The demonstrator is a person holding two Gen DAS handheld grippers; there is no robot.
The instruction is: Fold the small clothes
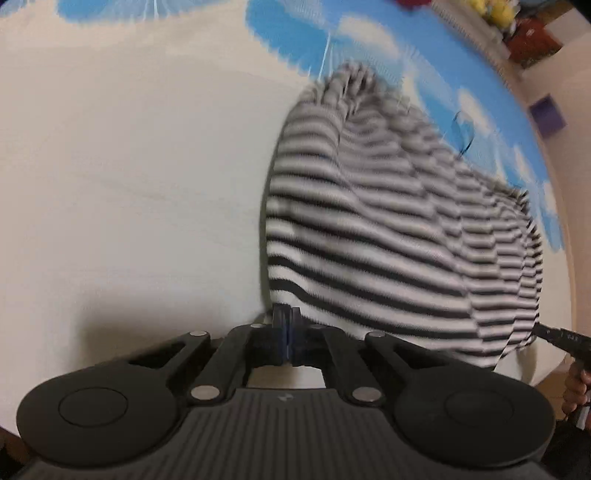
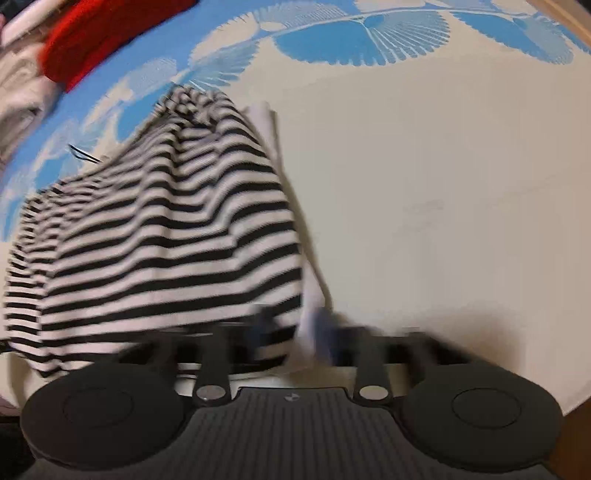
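A black-and-white striped garment [image 1: 388, 229] [image 2: 159, 236] lies bunched on a cream bedsheet [image 1: 129, 184] [image 2: 443, 203], its hem toward me. My left gripper [image 1: 286, 319] is shut, its fingertips pinched together on the hem's near left corner. In the right wrist view my right gripper [image 2: 299, 328] is blurred, with the garment's white right edge caught between its fingers [image 2: 266, 325]. The left wrist view shows that right gripper [image 1: 550, 332] touching the hem's right corner, with a hand [image 1: 576, 387] behind it.
The sheet carries a blue floral print [image 1: 295, 26] [image 2: 369, 40] along its far side. A thin dark loop [image 1: 463, 133] [image 2: 85, 155] lies past the garment. Red cloth [image 2: 103, 33] and pale clothes [image 2: 18, 85] sit far left. A purple box [image 1: 546, 116] stands beyond the bed.
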